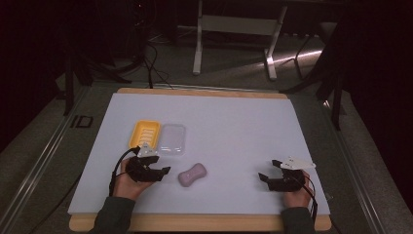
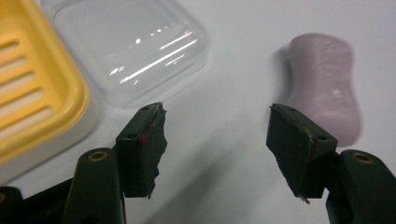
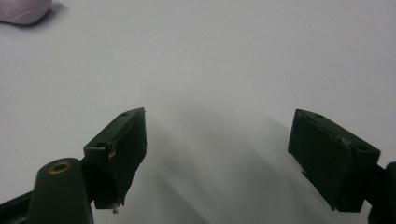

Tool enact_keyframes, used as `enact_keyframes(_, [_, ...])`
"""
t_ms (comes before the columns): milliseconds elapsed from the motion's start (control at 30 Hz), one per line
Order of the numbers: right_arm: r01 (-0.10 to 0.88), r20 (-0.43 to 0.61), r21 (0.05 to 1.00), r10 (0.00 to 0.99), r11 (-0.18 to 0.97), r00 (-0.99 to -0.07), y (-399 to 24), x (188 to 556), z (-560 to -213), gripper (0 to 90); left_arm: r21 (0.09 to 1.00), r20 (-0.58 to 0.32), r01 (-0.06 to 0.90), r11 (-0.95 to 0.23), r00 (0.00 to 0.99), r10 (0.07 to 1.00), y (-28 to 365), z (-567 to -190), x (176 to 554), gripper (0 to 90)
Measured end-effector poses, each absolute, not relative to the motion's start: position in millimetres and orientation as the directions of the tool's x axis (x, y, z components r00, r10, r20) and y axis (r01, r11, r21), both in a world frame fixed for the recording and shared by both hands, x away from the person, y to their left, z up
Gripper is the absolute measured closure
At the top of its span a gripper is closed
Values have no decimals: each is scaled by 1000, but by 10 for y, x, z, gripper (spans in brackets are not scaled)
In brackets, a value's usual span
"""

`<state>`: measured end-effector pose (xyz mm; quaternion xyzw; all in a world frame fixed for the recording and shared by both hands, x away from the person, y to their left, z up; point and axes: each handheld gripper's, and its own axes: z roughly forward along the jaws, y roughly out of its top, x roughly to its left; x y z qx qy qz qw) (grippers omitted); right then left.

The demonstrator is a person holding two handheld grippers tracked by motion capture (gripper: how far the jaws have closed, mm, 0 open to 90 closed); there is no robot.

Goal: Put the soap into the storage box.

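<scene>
high view: the left tool point(image 1: 163, 171) sits at the near left of the tabletop point(image 1: 234, 122), its jaws parted with nothing between them, just beside the pink soap bar point(image 1: 192, 174), which lies flat on the tabletop and apart from both tools. behind the left tool a yellow soap tray point(image 1: 144, 134) and a clear lid point(image 1: 173, 139) rest side by side, touching. the right tool point(image 1: 268, 171) rests near the right edge, released and empty.

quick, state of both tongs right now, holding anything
Left tongs: open, nothing between the jaws; the pink soap bar lies just beyond them.
Right tongs: open, holding nothing.
</scene>
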<state>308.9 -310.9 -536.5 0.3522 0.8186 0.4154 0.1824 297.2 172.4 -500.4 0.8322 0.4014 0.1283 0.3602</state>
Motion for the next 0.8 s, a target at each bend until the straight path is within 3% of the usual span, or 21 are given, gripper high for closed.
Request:
enact_keyframes(467, [426,-7,808,729,408,-685,-3108,3090,-5365,190,643,-6,538,-545,715,699,1471,-4802,3095,373])
enact_keyframes(800, [429,-9,803,729,413,-684,-3101,3087,-5363,190,613,-5,534,-582,739,674,1351,-4761,3146,378])
